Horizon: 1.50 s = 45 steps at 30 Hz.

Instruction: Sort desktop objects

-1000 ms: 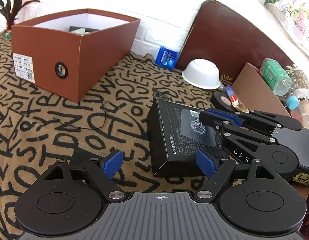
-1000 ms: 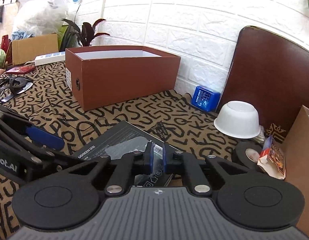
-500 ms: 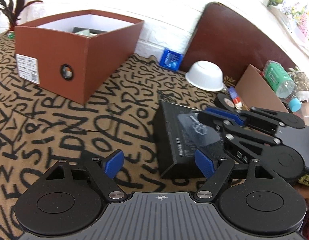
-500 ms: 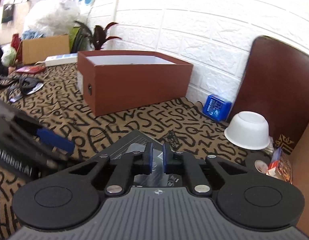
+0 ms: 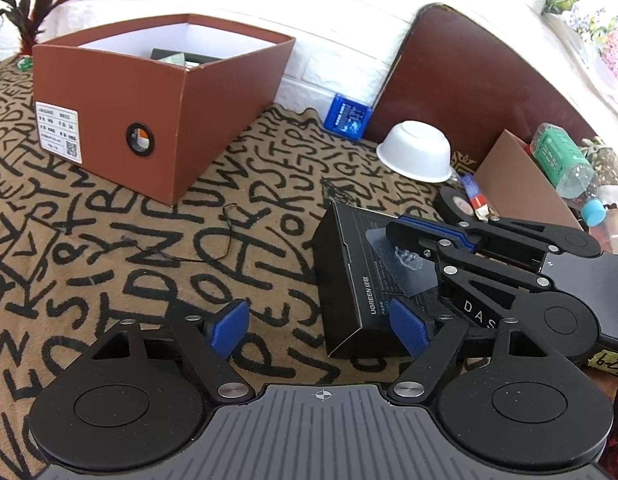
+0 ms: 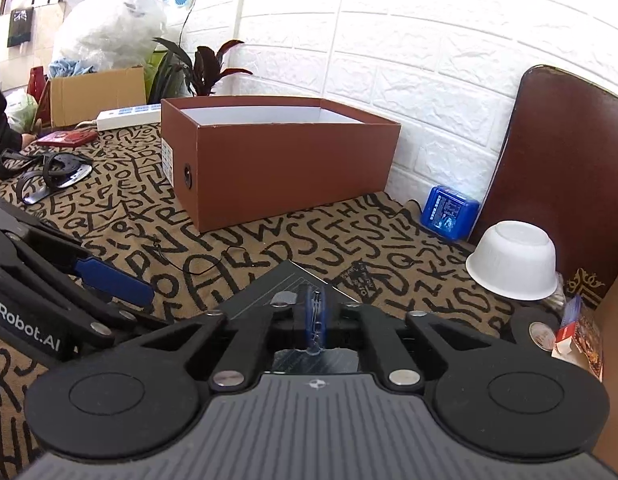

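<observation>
Lettered cloth (image 5: 109,240): right hand-held gripper (image 6: 315,320) just closed, pinching clear tab atop black box (image 5: 357,280); left hand-held gripper (image 5: 323,326) wide, empty

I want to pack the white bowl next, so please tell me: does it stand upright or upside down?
Upside down. The white bowl rests on its wide rim on the patterned cloth, and its flat base faces up in both views.

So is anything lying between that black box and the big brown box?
Nothing solid: between the black box and the brown box there is only patterned cloth with a thin black wire lying flat on it.
</observation>
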### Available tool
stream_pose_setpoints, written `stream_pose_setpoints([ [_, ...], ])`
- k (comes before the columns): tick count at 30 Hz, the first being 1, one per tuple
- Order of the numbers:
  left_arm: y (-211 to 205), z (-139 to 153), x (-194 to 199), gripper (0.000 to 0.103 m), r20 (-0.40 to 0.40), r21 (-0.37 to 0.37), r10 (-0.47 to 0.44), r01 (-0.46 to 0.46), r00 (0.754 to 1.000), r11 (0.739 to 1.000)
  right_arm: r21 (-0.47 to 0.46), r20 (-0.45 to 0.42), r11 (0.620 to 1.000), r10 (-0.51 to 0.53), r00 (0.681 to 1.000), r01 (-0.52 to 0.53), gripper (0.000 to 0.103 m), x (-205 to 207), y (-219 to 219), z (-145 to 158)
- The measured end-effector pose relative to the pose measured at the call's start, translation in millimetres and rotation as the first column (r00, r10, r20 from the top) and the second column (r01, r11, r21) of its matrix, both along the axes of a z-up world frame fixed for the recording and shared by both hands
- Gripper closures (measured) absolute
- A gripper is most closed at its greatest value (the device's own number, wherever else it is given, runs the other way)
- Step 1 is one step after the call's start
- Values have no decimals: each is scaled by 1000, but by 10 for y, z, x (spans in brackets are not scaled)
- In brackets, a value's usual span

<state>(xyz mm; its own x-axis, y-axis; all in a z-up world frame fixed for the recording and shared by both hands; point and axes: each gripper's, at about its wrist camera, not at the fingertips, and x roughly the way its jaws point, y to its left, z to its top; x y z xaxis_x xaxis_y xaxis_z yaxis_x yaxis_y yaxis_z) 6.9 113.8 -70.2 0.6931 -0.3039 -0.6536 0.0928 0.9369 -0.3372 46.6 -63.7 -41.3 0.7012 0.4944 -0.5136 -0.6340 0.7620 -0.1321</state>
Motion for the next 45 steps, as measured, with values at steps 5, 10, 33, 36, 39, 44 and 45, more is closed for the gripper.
stream_pose_setpoints([
  [5, -45, 4, 36, 16, 1, -9, -13, 13, 1000, 1000, 14, 5, 1000, -16, 1000, 16, 100, 0, -58, 1],
  [10, -122, 11, 71, 17, -3, -14, -45, 45, 999, 999, 37, 31, 998, -61, 998, 60, 100, -88, -241, 93],
  [33, -280, -30, 187, 16, -38, -51, -74, 72, 997, 996, -54, -10, 994, -100, 995, 99, 49, -394, -684, -186],
  [36, -308, -27, 198, 15, -34, -43, -89, 87, 995, 995, -89, -5, 995, -38, 999, 38, 48, -474, -658, -203],
  [39, -325, -45, 228, 12, -36, -36, -97, 96, 995, 995, -75, -38, 997, 27, 999, -30, 40, -473, -657, -227],
  [44, -315, -53, 291, 11, -36, -36, -101, 100, 994, 994, -33, -58, 992, 122, 991, -124, 31, -473, -543, -216],
  [45, -312, -51, 301, 12, -35, -35, -102, 101, 994, 994, -39, -49, 991, 123, 991, -125, 25, -473, -520, -214],
])
